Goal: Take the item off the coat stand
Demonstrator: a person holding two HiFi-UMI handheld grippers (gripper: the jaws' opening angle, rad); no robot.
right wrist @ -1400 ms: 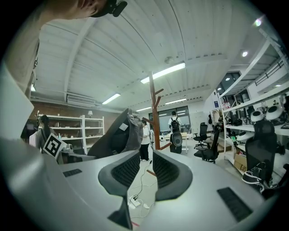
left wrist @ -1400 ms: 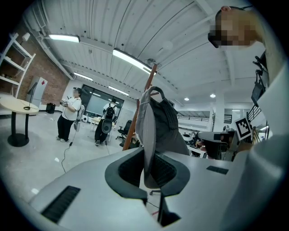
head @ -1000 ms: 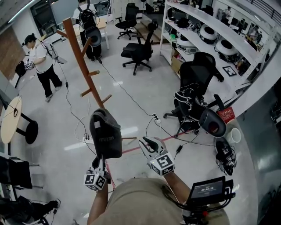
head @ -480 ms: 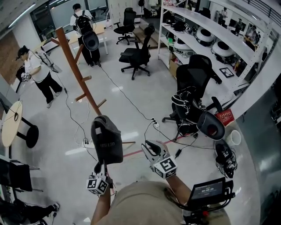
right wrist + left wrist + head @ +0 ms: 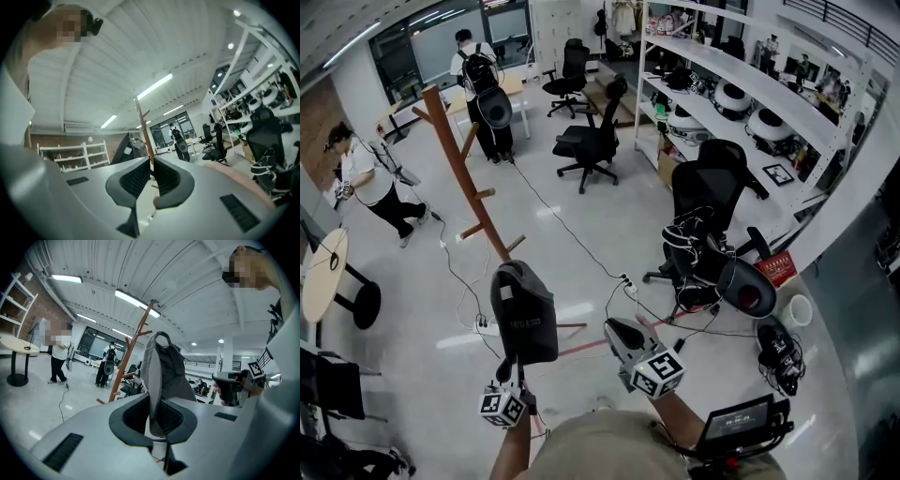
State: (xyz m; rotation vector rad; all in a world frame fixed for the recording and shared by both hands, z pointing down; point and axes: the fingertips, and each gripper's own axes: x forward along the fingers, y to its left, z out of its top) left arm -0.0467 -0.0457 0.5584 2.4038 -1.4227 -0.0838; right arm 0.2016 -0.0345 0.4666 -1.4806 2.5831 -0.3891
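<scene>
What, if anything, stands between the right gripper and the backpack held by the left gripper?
Nothing visible does: only open air separates the right gripper from the backpack, whose strap the left gripper's jaws clamp.

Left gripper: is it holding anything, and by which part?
Yes. The left gripper is clamped on the grey bag, by a thin strap or edge at the end opposite its carry loop.

Both forearms reach forward: the grey plastic left gripper [image 5: 517,364] pinches the dark grey fabric bag [image 5: 525,302], while the matching right gripper [image 5: 617,330] is closed and empty.
</scene>
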